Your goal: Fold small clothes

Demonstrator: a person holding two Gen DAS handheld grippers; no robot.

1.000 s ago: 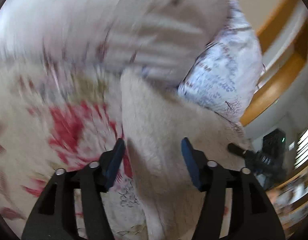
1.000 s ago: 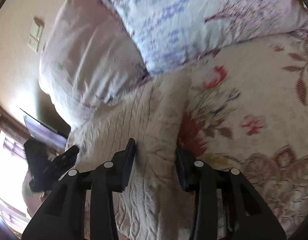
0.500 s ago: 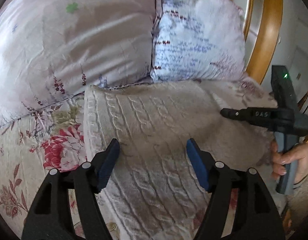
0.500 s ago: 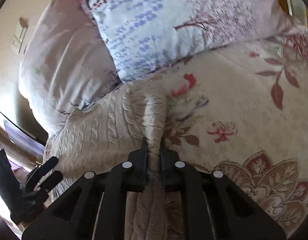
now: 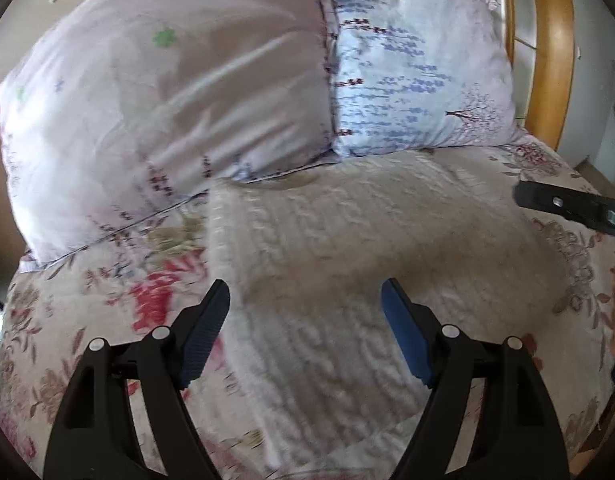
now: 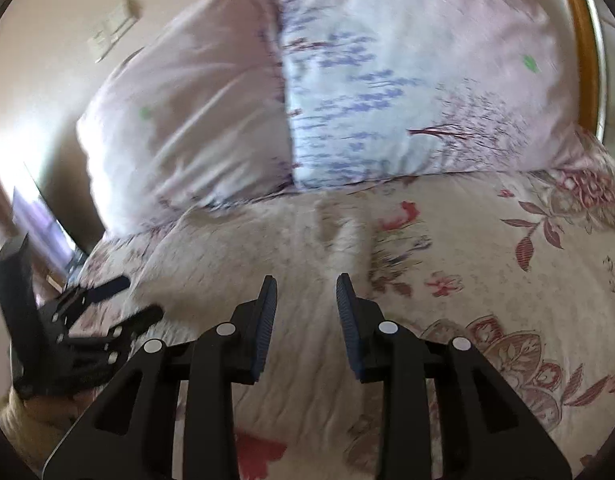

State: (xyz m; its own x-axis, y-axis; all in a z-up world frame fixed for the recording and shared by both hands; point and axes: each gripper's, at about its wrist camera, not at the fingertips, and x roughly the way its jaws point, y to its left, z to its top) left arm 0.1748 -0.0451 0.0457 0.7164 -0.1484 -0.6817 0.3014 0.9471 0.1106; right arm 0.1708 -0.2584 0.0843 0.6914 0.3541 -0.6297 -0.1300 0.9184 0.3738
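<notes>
A cream cable-knit sweater (image 5: 347, 248) lies spread on the floral bedspread (image 5: 67, 320), its far edge against the pillows. My left gripper (image 5: 305, 300) is open and empty, hovering over the sweater's near left part. In the right wrist view the sweater (image 6: 291, 264) lies below my right gripper (image 6: 306, 294), which is open and empty just above a raised fold at the sweater's right edge. The right gripper's finger shows at the right edge of the left wrist view (image 5: 563, 204). The left gripper shows at the left of the right wrist view (image 6: 107, 304).
Two pillows stand at the head of the bed: a pale pink one (image 5: 167, 92) and a blue-and-white printed one (image 5: 419, 72). A wooden headboard (image 5: 547, 48) curves behind them. A wall switch plate (image 6: 111, 32) is on the beige wall. Floral bedspread (image 6: 507, 280) extends right of the sweater.
My right gripper was shut on the sweater's edge fold half a second ago and has opened and let it go. My left gripper stayed open and drew back slightly over the sweater.
</notes>
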